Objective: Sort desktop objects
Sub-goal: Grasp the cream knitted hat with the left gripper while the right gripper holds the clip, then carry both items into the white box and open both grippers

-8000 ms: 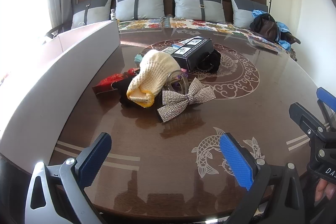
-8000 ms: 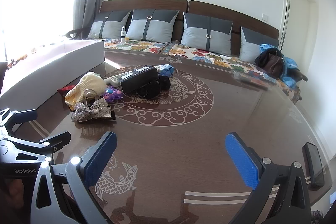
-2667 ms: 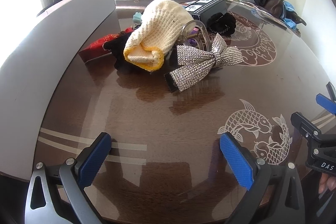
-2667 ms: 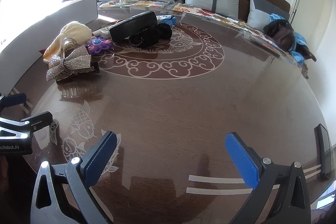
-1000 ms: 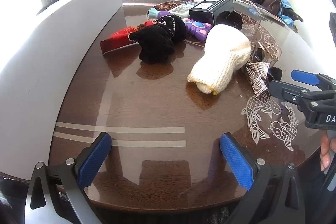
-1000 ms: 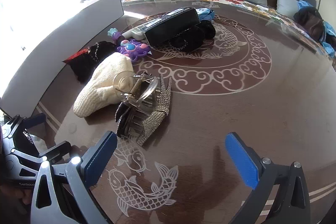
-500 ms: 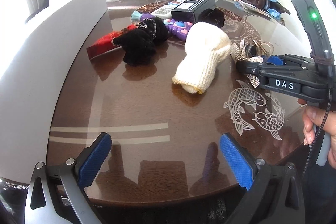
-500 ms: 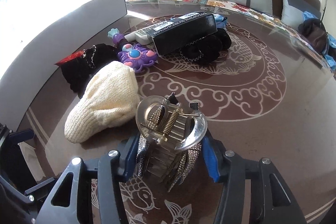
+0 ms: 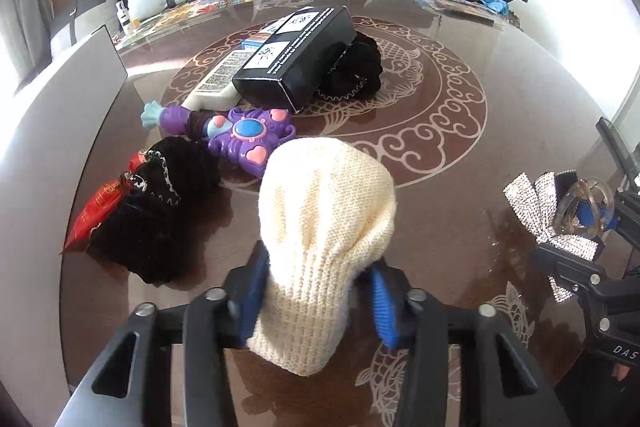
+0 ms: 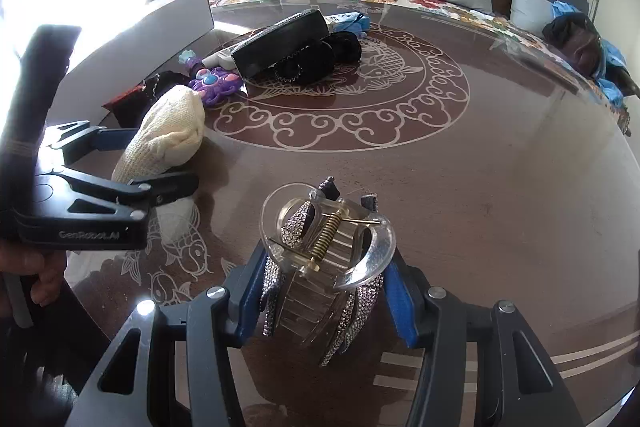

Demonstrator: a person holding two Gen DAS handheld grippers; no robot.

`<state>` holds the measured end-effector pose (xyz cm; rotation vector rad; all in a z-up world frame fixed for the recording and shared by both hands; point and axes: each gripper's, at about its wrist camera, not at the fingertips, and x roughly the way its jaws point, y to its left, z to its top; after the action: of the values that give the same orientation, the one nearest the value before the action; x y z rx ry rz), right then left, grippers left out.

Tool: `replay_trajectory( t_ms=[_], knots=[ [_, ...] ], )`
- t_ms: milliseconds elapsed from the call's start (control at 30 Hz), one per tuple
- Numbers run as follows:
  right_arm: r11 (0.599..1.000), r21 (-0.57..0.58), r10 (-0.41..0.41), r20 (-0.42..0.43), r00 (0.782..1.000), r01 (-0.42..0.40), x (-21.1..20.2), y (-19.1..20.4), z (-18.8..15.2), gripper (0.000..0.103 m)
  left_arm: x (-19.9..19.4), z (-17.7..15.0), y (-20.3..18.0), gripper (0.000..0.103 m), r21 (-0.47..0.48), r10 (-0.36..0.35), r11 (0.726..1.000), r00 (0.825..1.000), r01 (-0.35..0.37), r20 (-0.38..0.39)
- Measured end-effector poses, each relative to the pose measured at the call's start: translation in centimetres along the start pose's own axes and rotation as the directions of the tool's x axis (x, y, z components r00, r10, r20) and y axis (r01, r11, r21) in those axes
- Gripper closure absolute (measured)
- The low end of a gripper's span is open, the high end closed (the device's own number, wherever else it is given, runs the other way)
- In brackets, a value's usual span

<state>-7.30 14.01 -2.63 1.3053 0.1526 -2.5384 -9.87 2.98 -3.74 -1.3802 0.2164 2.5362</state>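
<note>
Cream knit hat (image 9: 326,227) just clamped between left gripper (image 9: 318,301) pads; rhinestone-bow hair claw (image 10: 326,269) held clenched in right gripper (image 10: 324,301); purple toy (image 9: 244,133) beyond hat.

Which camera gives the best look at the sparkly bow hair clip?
The right wrist view: the clear plastic hair clip with a rhinestone bow fills the middle, gripped by the right gripper, its spring showing. The left wrist view shows it small at the right edge, partly hidden.

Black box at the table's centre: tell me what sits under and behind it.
The black box leans tilted on a black frilly scrunchie behind it, with a white remote-like slab under its other side. What lies beneath its middle is covered.
</note>
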Motion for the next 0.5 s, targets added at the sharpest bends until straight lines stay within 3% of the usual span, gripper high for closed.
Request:
replay_trajectory(
  t_ms=[133, 300, 400, 500],
  knots=[
    [1.000, 0.013, 0.021, 0.016, 1.000, -0.021, -1.3, -0.1, 0.7, 0.049, -3.0, -1.0, 2.1, 0.064, -0.088, -0.059, 0.994, 0.997, 0.063, 0.044],
    [0.997, -0.031, 0.076, 0.053, 0.996, -0.075, -3.0, 2.9, 3.3, 0.049, -10.5, -2.1, 8.3, 0.064, -0.247, -0.112, 0.958, 0.984, 0.145, 0.142],
    [0.984, -0.094, 0.157, 0.089, 0.984, -0.149, -4.0, 7.4, 6.3, 0.049, -14.9, -2.4, 14.6, 0.064, -0.329, -0.057, 0.937, 0.981, 0.117, 0.187],
    [0.952, -0.178, 0.273, 0.124, 0.954, -0.250, -5.0, 13.7, 9.8, 0.049, -17.3, -3.5, 21.8, 0.064, -0.413, 0.057, 0.911, 0.983, 0.022, 0.176]
  ],
)
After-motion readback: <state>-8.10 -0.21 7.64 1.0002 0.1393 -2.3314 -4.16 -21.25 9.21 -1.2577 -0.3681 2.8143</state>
